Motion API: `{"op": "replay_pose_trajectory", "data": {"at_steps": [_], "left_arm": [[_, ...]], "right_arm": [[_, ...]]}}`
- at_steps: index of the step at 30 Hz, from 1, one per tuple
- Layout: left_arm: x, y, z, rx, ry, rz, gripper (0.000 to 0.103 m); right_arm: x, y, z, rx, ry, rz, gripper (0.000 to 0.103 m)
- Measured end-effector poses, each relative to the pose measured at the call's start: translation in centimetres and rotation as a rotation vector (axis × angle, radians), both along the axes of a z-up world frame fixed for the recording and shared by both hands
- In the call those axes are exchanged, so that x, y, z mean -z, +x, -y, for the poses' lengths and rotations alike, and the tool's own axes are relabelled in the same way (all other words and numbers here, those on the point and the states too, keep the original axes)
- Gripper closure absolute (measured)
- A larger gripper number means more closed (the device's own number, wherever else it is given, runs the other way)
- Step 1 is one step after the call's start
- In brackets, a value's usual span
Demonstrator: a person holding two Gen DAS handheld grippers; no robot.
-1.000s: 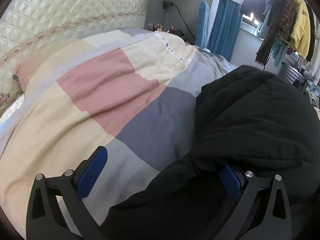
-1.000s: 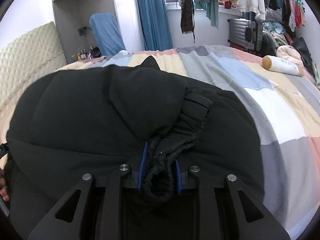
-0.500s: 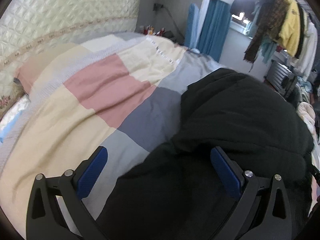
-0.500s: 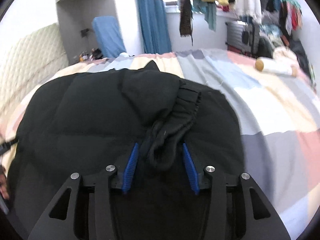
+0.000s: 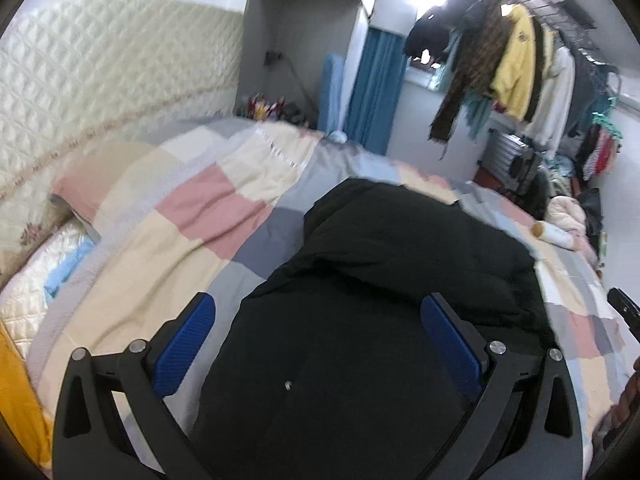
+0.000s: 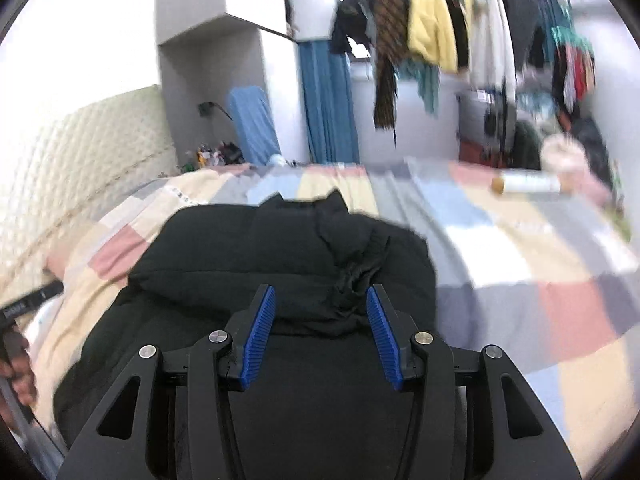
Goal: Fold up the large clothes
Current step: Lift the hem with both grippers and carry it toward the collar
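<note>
A black padded jacket [image 5: 384, 280] lies folded in a bundle on the patchwork bed cover [image 5: 192, 216]. It also shows in the right wrist view [image 6: 256, 248], with a ribbed cuff [image 6: 360, 276] bunched on top. My left gripper [image 5: 318, 324] is open and empty, raised above the near end of the jacket. My right gripper [image 6: 320, 312] is open and empty, lifted above the jacket, its blue pads [image 6: 380, 332] apart on either side of the cuff.
A quilted cream headboard [image 5: 100, 88] runs along the left. A white bottle [image 6: 524, 182] lies on the far right of the bed. Clothes hang on a rack [image 6: 440, 20] beyond the bed. A blue curtain [image 6: 328, 100] and a nightstand with small items [image 5: 268, 106] stand behind.
My right gripper has opened and let go of the cuff, then lifted back. My left gripper stayed open and rose away from the jacket. The jacket now rests on the bed.
</note>
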State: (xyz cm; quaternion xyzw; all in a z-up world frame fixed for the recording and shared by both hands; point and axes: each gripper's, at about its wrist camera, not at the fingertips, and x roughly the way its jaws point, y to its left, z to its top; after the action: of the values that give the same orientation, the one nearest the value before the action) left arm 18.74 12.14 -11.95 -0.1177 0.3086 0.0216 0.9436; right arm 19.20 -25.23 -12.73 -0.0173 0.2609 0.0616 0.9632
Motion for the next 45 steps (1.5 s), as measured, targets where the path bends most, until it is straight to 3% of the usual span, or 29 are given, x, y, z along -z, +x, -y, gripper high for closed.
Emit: {"op": "replay_pose_trajectory", "data": {"at_steps": [8,13,19,25,29,32,38,42,45], "left_arm": [[-6.8,-7.4,0.0,0.068,-0.016,0.091,0.001],[-10.3,-11.3,-2.0,0.077,-0.009,0.152,0.001],[-11.5,-13.7,-6.6,0.065,-0.024,0.131,0.001],[-7.2,-12.7,-11.8,0.135,-0.131,-0.04,0.001],[-2.4,-11.0,-13.4,0.183,-0.254,-0.168,0.001],[1.4,-9.6,-13.5,0.244,-0.361,-0.26,0.001],[7.5,-7.0,-11.4,0.339,-0.43,-0.448,0.002],[10.8,-5.4,-11.2,0.395,-0.536,-0.555,0.007],[11.7,-4.7,-11.0,0.399,-0.518,-0.598,0.007]], "right_arm": [[-6.8,-6.9,0.2,-0.03,0.035,0.091,0.057],[-9.9,-10.7,0.9,-0.05,-0.006,0.179,0.056],[-10.9,-11.6,5.2,-0.061,0.053,0.11,0.055],[-7.8,-11.6,9.5,-0.076,0.149,-0.072,0.054],[-3.5,-10.9,11.7,-0.138,0.254,-0.271,0.053],[0.0,-10.5,12.9,-0.17,0.313,-0.386,0.053],[6.8,-9.8,15.1,-0.197,0.39,-0.586,0.048],[10.2,-9.8,16.1,-0.199,0.424,-0.684,0.045],[12.1,-9.6,16.7,-0.198,0.438,-0.741,0.037]]}}
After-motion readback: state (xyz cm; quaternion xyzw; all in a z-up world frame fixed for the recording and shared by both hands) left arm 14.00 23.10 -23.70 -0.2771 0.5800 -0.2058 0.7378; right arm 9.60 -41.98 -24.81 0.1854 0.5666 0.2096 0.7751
